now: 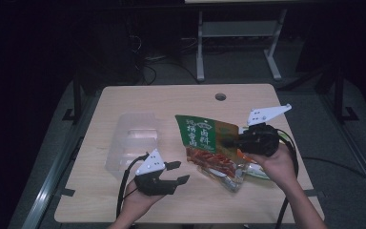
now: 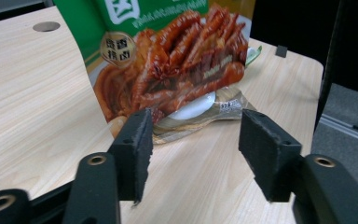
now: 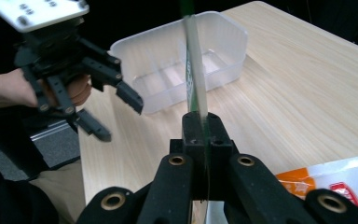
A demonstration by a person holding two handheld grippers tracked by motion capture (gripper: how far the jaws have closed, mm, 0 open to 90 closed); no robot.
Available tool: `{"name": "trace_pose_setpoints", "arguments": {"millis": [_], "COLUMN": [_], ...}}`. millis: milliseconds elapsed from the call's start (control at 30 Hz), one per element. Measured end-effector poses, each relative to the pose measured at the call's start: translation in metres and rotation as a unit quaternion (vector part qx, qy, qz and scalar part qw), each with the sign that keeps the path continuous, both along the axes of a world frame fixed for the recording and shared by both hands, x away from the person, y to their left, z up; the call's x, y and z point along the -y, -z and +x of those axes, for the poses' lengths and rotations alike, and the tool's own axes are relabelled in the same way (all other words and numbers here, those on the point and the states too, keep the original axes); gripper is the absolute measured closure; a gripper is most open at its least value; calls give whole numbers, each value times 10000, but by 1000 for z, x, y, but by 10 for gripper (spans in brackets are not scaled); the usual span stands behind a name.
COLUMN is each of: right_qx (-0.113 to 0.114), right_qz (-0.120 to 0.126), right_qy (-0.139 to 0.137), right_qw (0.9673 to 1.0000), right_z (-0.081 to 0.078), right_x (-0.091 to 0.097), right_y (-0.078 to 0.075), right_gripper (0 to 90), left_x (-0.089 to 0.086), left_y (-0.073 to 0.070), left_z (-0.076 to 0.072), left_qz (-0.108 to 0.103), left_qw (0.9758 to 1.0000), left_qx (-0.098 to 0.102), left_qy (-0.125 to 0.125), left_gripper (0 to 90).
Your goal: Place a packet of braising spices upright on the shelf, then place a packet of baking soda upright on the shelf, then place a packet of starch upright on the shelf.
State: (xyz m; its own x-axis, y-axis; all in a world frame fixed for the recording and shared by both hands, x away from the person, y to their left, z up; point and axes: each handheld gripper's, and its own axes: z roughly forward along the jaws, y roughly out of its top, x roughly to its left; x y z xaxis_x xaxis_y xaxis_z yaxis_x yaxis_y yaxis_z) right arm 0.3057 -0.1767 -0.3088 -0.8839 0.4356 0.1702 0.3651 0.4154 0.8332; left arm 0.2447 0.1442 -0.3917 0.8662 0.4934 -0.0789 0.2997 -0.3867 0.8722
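Observation:
A green snack bag [image 1: 204, 137] printed with red chicken feet hangs tilted over the table, its lower end resting on the wood. My right gripper [image 1: 227, 141] is shut on its right edge; in the right gripper view the jaws [image 3: 204, 128] pinch the bag's thin edge [image 3: 193, 70]. My left gripper [image 1: 178, 172] stands open near the front of the table, left of the bag. In the left gripper view the bag's lower end [image 2: 177, 65] lies just beyond its parted jaws [image 2: 193, 140], with nothing between them. The left gripper [image 3: 116, 109] also shows in the right gripper view.
A clear plastic container [image 1: 133, 140] [image 3: 182, 60] sits on the wooden table [image 1: 171, 100] left of the bag. A white and orange packet [image 3: 335, 182] lies under the right hand. A cable hole [image 1: 220, 97] is near the far edge.

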Motion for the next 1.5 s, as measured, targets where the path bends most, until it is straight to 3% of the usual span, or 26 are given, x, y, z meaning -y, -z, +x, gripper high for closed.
{"name": "trace_pose_setpoints", "arguments": {"millis": [167,267,533,700,833,1067,1233,1367,1500], "right_qx": [72,173,134,158,219,303,321,280,293], "right_qz": [-14,-206,-211,-202,-380,-342,-335,-350,-245], "right_qy": [41,53,21,-16,-95,-132,-158,-179,-194], "right_qw": [10000,9996,9997,9997,9990,9989,9988,9988,9991], "right_z": [6,11,22,27,30,32,35,42,49], "right_x": [-5,-12,-24,-33,-45,-52,-56,-62,-67], "right_y": [-6,-12,-16,-18,-22,-33,-34,-36,-36], "right_gripper": [897,897,897,897,897,897,897,897,897], "left_x": [0,1,0,-2,-4,-3,-4,-3,-3], "left_y": [8,10,13,11,10,10,9,9,11], "left_z": [-1,-3,-6,-7,-8,-10,-9,-8,-7], "left_qz": [-16,24,38,-13,-30,49,-40,12,-23], "left_qw": [10000,10000,10000,9999,9999,9998,9999,9999,9999], "left_qx": [-49,8,53,113,99,159,134,155,129], "left_qy": [-10,34,59,32,7,52,32,56,59], "left_gripper": [363,326,277,266,266,265,265,264,260]}}
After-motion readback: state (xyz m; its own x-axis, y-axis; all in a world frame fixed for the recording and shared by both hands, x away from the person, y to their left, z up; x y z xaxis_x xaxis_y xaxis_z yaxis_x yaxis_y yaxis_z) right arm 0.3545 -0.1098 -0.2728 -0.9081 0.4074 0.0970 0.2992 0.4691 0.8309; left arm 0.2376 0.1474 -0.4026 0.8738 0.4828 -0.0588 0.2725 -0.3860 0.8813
